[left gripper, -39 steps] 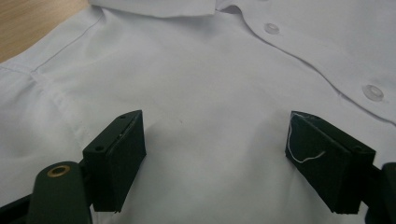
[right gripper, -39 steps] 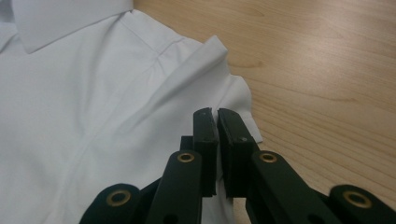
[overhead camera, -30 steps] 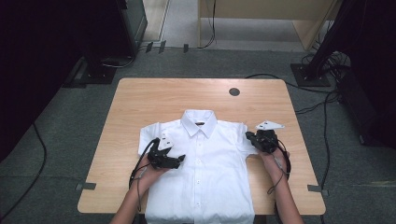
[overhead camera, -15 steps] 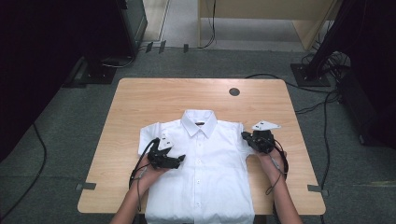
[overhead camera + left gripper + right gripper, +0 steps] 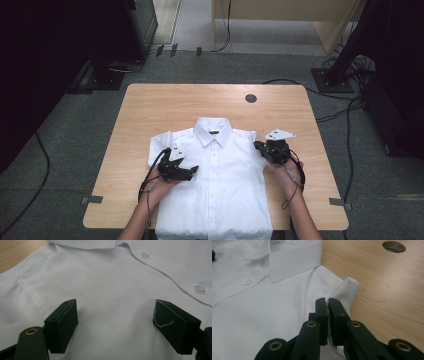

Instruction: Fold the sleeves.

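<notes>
The right gripper (image 5: 328, 301) has edged inward, jaws clenched on the white shirt (image 5: 220, 180) at its 2 o'clock shoulder. The left gripper (image 5: 115, 315) rests released at 9 o'clock. The thin pinch could slip, dropping the fold.

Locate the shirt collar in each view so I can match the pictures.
High view: the collar lies centre, at the white shirt's top.
Left gripper view: collar edge along the top.
Right gripper view: collar upper left of centre.
Shared landmark: the button placket.

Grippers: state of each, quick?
Left gripper: open, jaws resting apart on the shirt.
Right gripper: shut on the shirt's folded sleeve edge.
</notes>
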Available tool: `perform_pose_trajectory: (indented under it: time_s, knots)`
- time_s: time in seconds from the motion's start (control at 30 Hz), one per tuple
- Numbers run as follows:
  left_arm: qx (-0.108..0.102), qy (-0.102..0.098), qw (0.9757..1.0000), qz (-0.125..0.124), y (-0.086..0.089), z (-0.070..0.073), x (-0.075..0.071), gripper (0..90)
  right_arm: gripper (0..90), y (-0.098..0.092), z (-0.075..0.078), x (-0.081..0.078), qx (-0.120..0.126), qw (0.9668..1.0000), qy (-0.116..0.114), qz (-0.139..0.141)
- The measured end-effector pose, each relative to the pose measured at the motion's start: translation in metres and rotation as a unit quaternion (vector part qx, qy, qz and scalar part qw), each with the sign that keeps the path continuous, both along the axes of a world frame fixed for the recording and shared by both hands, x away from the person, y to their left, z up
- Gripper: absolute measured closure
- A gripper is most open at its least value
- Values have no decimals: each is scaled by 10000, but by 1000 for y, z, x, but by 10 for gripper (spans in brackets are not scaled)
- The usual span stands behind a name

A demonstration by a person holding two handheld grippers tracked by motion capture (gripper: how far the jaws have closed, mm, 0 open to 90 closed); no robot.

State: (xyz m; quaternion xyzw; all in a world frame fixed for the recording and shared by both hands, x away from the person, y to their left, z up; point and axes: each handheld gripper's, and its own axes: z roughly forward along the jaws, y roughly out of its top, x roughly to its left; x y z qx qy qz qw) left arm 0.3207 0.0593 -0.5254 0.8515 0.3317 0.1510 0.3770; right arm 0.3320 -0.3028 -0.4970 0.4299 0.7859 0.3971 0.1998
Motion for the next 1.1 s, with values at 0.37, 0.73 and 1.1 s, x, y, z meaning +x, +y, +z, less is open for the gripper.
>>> perform_pose_trajectory:
  time_s: [0.37,0.73,1.1]
  knots:
    - [3,-2,10000,-2,0,0,0,199,877,12,3,-2,10,9999,-46,140]
    - [-7,-2,10000,6,0,0,0,199,877,25,4,-3,25,9996,-36,262]
    - [-5,-1,10000,5,0,0,0,199,876,40,6,-5,5,9992,-49,402]
